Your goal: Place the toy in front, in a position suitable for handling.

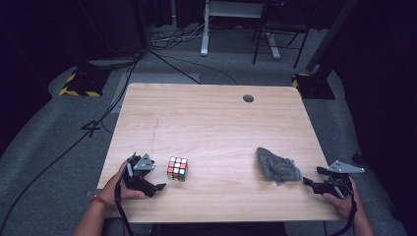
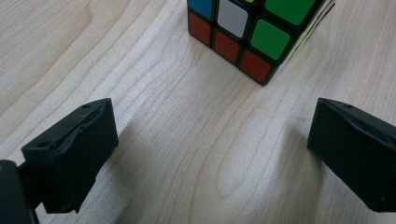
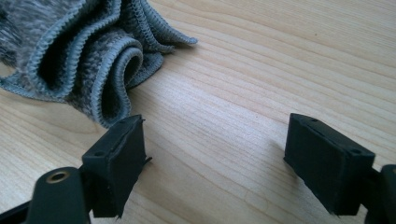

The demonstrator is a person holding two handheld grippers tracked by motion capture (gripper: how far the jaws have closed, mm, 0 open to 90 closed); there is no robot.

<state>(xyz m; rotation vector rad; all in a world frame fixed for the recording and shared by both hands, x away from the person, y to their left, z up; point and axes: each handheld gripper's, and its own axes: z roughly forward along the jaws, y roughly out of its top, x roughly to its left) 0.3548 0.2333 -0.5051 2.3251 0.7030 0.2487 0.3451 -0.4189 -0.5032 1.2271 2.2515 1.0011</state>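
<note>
A pale wooden tabletop (image 1: 211,123) carries two things: a puzzle cube (image 1: 177,168) near its front left and a crumpled grey cloth (image 1: 277,165) near its front right. The two lie well apart, with bare wood between them.

The left gripper (image 1: 147,178) rests low at the front left corner, held in the person's left hand (image 1: 119,184), just beside the cube and on its left in the high view. Its jaws stand spread wide with nothing between them. In the left gripper view the cube (image 2: 254,35) sits ahead of the jaws and a little off to one side, not touched by either; the face turned toward the camera shows red, white, green and blue squares (the top edge of the frame cuts off the rest).

The right gripper (image 1: 314,178) lies at the front right edge, held in the person's right hand (image 1: 342,201), with the grey three-cornered plate on its top. Its jaws are also released and spread, holding nothing. In the right gripper view the cloth (image 3: 79,51) lies ahead, bunched in soft folds with a stitched hem showing; its nearest fold comes very close to the tip of the jaw on the left of that view, though whether they touch I cannot tell. The other jaw is over bare wood.

A small dark round hole (image 1: 248,98) sits near the far edge of the tabletop.
</note>
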